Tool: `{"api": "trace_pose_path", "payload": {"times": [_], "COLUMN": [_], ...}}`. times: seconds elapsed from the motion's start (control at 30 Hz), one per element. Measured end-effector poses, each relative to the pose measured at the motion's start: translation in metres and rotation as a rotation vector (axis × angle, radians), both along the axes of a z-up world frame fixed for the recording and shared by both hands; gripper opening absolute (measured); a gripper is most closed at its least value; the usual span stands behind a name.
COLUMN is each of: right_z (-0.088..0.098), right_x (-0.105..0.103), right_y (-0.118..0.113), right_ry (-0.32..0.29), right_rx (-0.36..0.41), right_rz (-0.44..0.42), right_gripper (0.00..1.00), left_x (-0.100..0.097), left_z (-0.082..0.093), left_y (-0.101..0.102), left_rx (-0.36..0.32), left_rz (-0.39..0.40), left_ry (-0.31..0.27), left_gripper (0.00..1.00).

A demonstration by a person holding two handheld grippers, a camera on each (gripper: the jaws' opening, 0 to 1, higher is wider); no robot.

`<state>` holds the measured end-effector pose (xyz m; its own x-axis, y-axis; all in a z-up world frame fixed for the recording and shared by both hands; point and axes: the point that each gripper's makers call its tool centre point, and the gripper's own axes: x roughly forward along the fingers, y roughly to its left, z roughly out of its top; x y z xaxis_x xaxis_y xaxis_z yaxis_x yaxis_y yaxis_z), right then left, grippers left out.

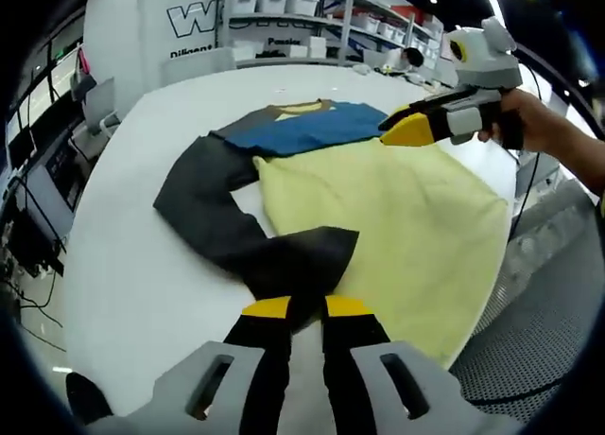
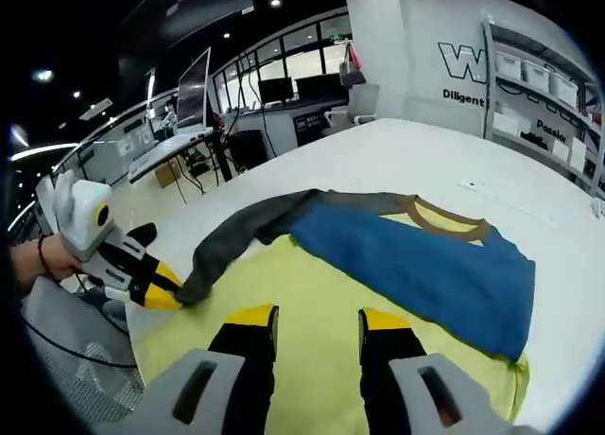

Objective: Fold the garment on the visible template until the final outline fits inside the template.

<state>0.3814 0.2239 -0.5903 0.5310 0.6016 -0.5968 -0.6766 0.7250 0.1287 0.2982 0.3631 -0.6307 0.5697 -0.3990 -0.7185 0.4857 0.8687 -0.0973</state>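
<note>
The garment has a blue body (image 1: 307,128) (image 2: 416,260), dark grey sleeves and a tan collar (image 2: 452,222). It lies partly over the pale yellow template (image 1: 397,227) (image 2: 302,293) on the white table (image 1: 123,274). One long grey sleeve (image 1: 222,208) runs toward my left gripper (image 1: 307,307), whose jaws stand nearly closed on the sleeve's cuff (image 1: 302,260). In the right gripper view that same left gripper (image 2: 163,288) holds the sleeve end (image 2: 194,284) at the template's edge. My right gripper (image 2: 318,320) is open above the yellow template, empty, and appears near the blue hem (image 1: 408,130).
Shelves with white bins (image 1: 284,5) (image 2: 544,85) stand behind the table. Desks with monitors (image 2: 194,99) line the far side. A metal grating floor (image 1: 544,303) and cables run beside the table edge. A hand (image 1: 544,123) holds the right gripper.
</note>
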Motion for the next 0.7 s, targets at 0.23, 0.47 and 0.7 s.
{"api": "trace_pose_path", "payload": {"times": [0.23, 0.47, 0.7], "right_z": [0.001, 0.003, 0.010], "right_x": [-0.003, -0.010, -0.028], "right_y": [0.002, 0.009, 0.019], "right_ry": [0.010, 0.035, 0.131], "right_rx": [0.023, 0.061, 0.175], "right_rz": [0.004, 0.022, 0.020], "right_gripper": [0.30, 0.30, 0.32], "left_x": [0.001, 0.002, 0.006], "left_z": [0.009, 0.025, 0.039], "left_y": [-0.003, -0.015, -0.026], "left_rx": [-0.060, -0.125, -0.185], "left_rz": [0.045, 0.054, 0.075], "left_ry": [-0.002, -0.018, -0.021], "left_gripper": [0.00, 0.00, 0.00]}}
